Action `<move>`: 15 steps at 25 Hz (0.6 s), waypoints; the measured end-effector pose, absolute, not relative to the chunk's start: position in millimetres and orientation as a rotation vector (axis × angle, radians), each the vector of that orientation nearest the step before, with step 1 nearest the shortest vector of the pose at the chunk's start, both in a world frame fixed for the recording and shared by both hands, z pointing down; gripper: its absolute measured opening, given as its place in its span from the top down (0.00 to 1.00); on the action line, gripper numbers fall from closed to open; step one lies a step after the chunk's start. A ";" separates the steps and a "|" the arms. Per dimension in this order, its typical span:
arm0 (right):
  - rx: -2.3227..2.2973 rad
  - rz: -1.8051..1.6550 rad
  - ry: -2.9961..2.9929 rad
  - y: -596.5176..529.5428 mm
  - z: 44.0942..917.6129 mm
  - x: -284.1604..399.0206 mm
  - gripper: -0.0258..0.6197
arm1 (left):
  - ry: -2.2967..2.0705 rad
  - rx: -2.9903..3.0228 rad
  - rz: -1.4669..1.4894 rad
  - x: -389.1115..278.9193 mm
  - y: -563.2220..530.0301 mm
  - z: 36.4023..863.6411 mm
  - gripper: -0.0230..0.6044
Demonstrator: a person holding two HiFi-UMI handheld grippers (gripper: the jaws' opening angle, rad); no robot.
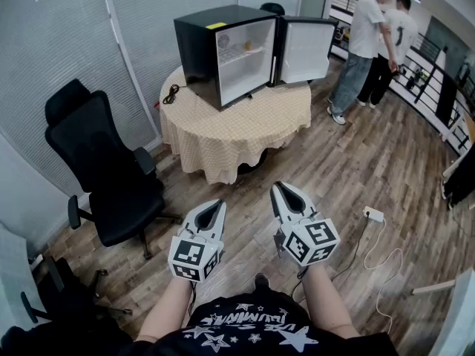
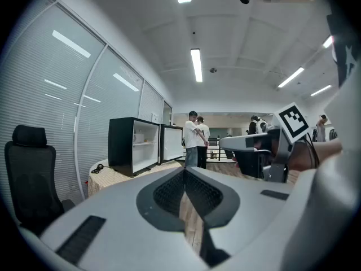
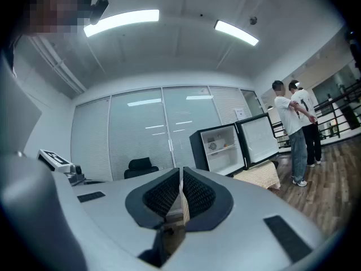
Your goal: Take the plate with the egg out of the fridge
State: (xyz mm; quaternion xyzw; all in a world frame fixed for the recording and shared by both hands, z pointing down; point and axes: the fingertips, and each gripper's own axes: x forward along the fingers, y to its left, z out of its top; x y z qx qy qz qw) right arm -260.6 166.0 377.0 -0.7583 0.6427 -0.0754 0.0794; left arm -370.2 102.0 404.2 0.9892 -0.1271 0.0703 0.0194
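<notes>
Both grippers wait low and closed, far from the open fridge.

The left gripper (image 1: 216, 208) and the right gripper (image 1: 283, 192) are held side by side above the wooden floor, each with its jaws pressed together and nothing between them. The fridge (image 1: 200, 47) stands well apart from them on a round table (image 1: 230, 136) with a pale checked cloth, and its door (image 1: 306, 50) is swung wide open. The plate with the egg (image 1: 250, 49) lies on the upper shelf inside, too small to see in detail. A black office chair (image 1: 104, 169) stands left of the table, and two people (image 1: 375, 43) stand at the right.
</notes>
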 end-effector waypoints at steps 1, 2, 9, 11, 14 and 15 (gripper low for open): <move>-2.268 -0.227 1.928 166.7 376.9 -262.4 0.90 | -0.393 3.070 0.218 -370.6 103.9 403.6 0.95; -2.268 -0.227 1.932 167.3 376.8 -263.9 0.90 | -0.391 3.070 0.218 -370.9 105.6 403.1 0.95; -2.272 -0.235 1.934 174.0 380.8 -264.3 0.90 | -0.376 3.066 0.231 -364.6 113.5 405.6 0.95; -2.285 -0.235 1.928 177.0 384.2 -262.1 0.90 | -0.369 3.064 0.243 -361.4 116.5 408.3 0.95; -2.281 -0.228 1.944 179.3 388.8 -261.0 0.90 | -0.350 3.058 0.258 -354.8 123.1 413.3 0.95; -2.274 -0.227 1.952 179.6 390.0 -260.2 0.90 | -0.343 3.058 0.263 -351.8 125.7 415.0 0.95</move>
